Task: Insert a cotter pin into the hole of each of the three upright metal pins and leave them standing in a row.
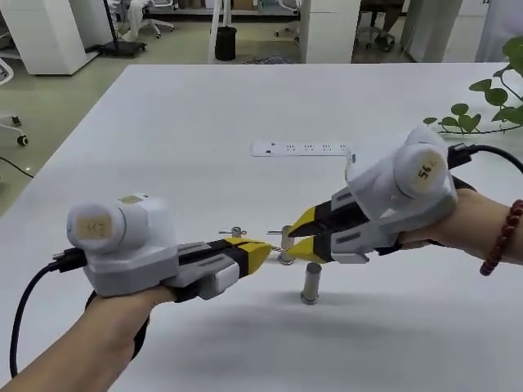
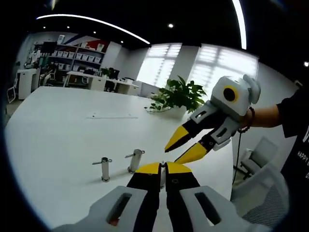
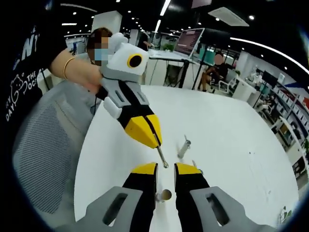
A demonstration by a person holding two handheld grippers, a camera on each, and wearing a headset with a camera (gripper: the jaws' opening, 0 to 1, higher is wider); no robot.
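Note:
Three upright metal pins stand on the white table [image 1: 163,147]: a near one [image 1: 310,282], a middle one [image 1: 286,246] and a far one [image 1: 237,234] with a cross piece through its top. My left gripper [image 1: 260,250] is shut on a thin cotter pin [image 3: 162,157], whose tip points toward the middle pin. Two pins [image 2: 105,169] [image 2: 135,160] with cross pieces stand left of the left gripper [image 2: 163,167]. My right gripper [image 1: 304,237] is open, and its tips [image 3: 165,169] hang just above a pin's top [image 3: 165,195]. Another pin [image 3: 183,147] stands beyond.
A white power strip [image 1: 301,149] lies further back on the table. A leafy plant [image 1: 490,106] reaches in at the right edge. The right gripper's cable [image 1: 498,153] runs off to the right. Office chairs and desks stand beyond the table.

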